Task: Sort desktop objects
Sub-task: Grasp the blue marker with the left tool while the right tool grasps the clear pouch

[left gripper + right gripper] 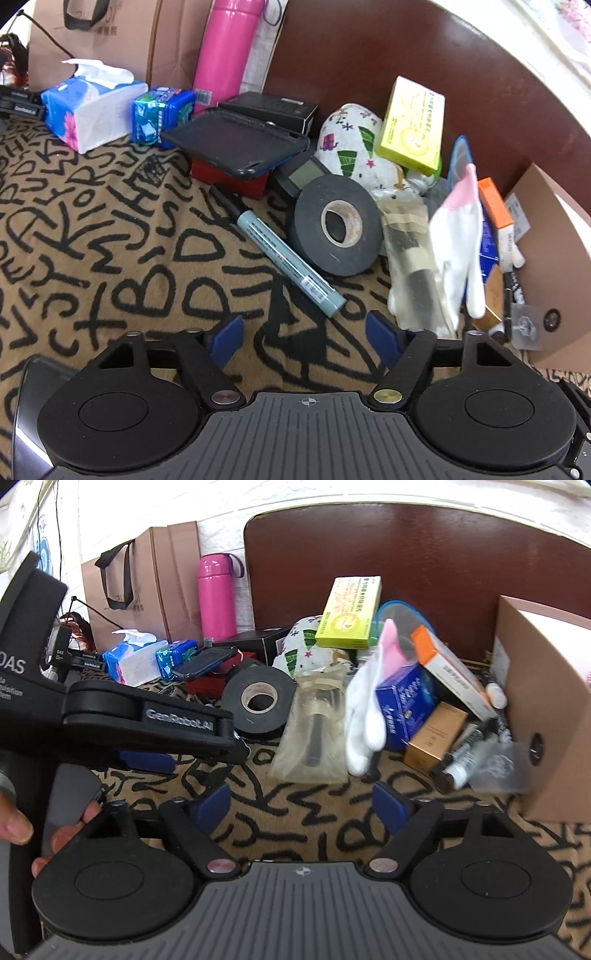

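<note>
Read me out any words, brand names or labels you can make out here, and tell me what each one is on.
"GenRobot.AI": on the left gripper, along its black arm.
"DAS": on its handle at the picture's left edge, and on the small black device.
Print on the yellow box, grey marker and blue box: too blurred to read.

We are reading "GenRobot.AI" in grey letters on the arm of the left gripper (pixel 147 755). Behind that arm, its black handle (pixel 22 635) is showing "DAS" in white, with smaller lines under it too blurred to read. Beyond the handle, a small black device (pixel 61 646) is also carrying "DAS". Print on the boxes and marker is staying illegible to us.
</note>
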